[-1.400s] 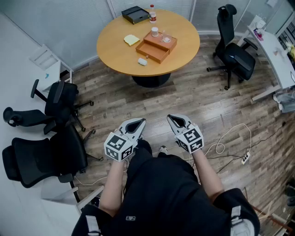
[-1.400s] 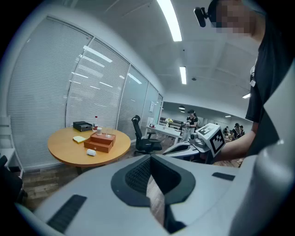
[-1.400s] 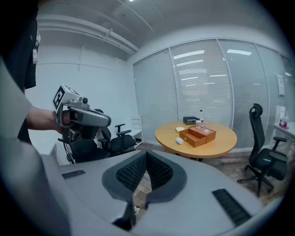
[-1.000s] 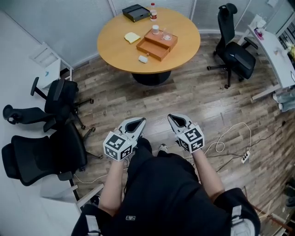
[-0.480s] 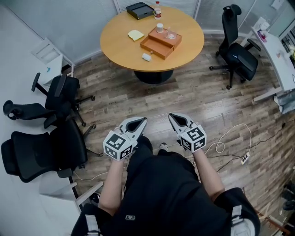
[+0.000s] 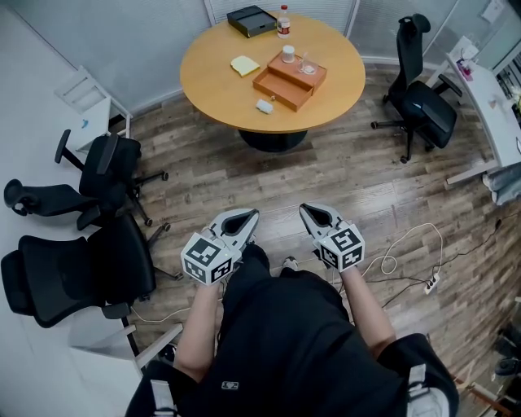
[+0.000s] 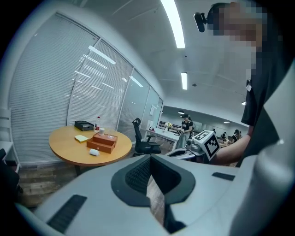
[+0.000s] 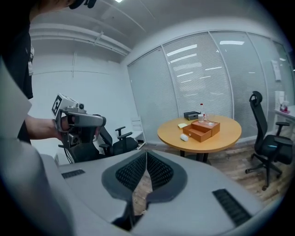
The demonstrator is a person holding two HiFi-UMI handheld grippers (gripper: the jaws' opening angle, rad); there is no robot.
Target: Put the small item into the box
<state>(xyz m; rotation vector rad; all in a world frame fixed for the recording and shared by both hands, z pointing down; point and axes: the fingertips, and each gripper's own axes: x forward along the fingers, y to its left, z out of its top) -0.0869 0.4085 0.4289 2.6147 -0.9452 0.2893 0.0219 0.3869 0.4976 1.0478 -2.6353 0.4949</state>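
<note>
A small white item [image 6: 264, 106] lies on the round wooden table [image 6: 212, 77], just in front of an orange-brown wooden box [image 6: 291, 80] whose lower drawer is pulled out. The left gripper view shows the same item [image 7: 94, 152] and box [image 7: 105, 142], and so does the right gripper view, with the item [image 8: 184, 137] and box [image 8: 201, 130] far off. My left gripper [image 6: 247, 214] and right gripper [image 6: 307, 208] are held side by side in front of my body, well short of the table. Both are shut with nothing in them.
The table also carries a yellow pad [image 6: 242, 65], a black case [image 6: 251, 20], a bottle [image 6: 283, 22], a white jar [image 6: 287, 54] and a glass [image 6: 308, 63]. Black office chairs [image 6: 102, 175] stand at left, another chair [image 6: 423, 102] at right. A cable with a power strip [image 6: 431, 281] lies on the floor.
In the head view the table and box have drifted to the right and slightly down. Both grippers stay where they were, still shut.
</note>
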